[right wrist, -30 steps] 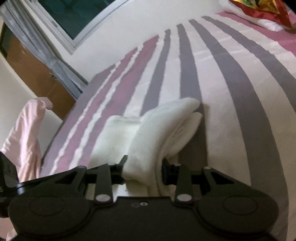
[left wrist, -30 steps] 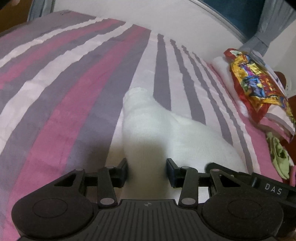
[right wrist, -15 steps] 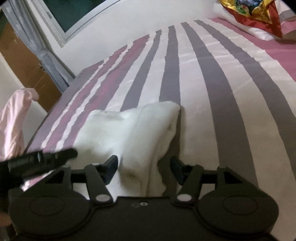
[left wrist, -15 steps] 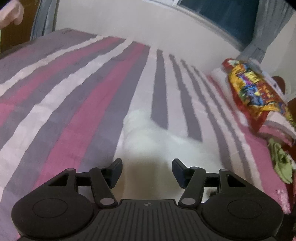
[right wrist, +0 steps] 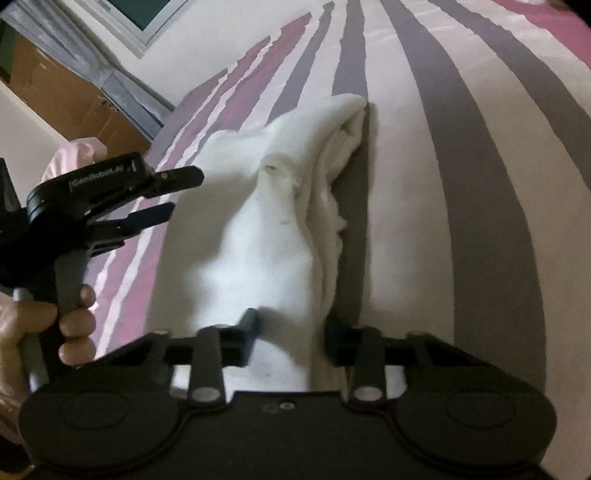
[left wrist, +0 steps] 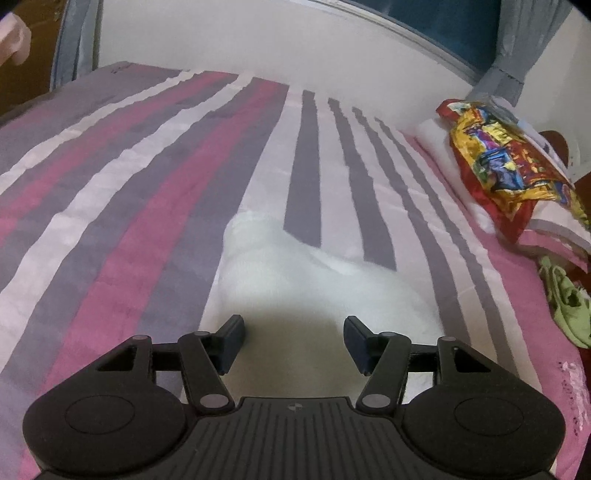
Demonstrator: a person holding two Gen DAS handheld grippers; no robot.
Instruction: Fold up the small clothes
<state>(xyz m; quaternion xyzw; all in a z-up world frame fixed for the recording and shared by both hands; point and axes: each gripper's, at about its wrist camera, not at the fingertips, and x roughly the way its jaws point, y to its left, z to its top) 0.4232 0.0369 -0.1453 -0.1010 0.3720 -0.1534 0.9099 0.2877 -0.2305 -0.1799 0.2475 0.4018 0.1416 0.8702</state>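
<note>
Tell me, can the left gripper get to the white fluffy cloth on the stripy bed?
Probably yes. The left gripper stands open right above the white fluffy cloth, with nothing between them. The right gripper is closing on the cloth's near end, off to one side.

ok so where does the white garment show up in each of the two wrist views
Left wrist view: the white garment lies low in the centre on the striped bedsheet, just ahead of the left gripper, clear of its fingers.
Right wrist view: it runs up the centre from between the closing fingers of the right gripper, folded layers at its right edge.
Shared landmark: the window above the bed's far edge.
</note>
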